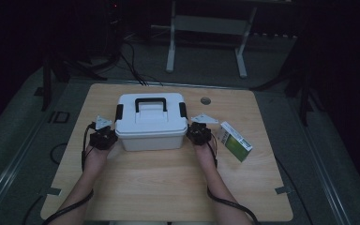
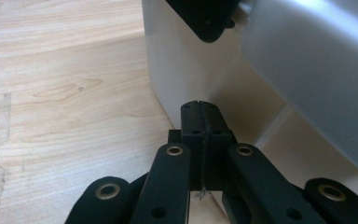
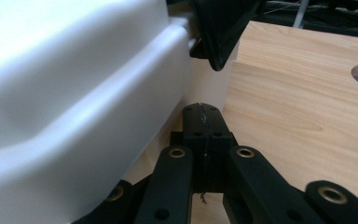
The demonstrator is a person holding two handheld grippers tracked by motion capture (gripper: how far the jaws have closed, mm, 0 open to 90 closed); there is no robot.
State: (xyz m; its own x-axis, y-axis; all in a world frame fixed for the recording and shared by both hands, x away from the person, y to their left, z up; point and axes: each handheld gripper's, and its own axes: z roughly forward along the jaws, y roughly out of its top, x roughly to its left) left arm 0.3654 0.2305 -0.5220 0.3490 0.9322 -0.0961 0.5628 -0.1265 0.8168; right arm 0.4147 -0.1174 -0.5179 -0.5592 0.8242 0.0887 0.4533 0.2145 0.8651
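A white plastic box (image 1: 151, 123) with a black carry handle (image 1: 150, 102) and black side latches stands in the middle of the wooden table (image 1: 168, 187). My left gripper (image 1: 108, 133) is shut and empty, right beside the box's left wall (image 2: 186, 70), under its black latch (image 2: 205, 18). On the other side, my right gripper (image 1: 193, 132) is shut with nothing in it, close to the box's right wall (image 3: 74, 116), below that side's latch (image 3: 221, 28). In both gripper views the jaws (image 2: 199, 116) (image 3: 200, 119) meet with no gap.
A green and white carton (image 1: 234, 141) lies on the table just right of my right hand. A round hole (image 1: 206, 100) is set in the tabletop behind the box. Dark floor, cables and a white stand lie beyond the far edge.
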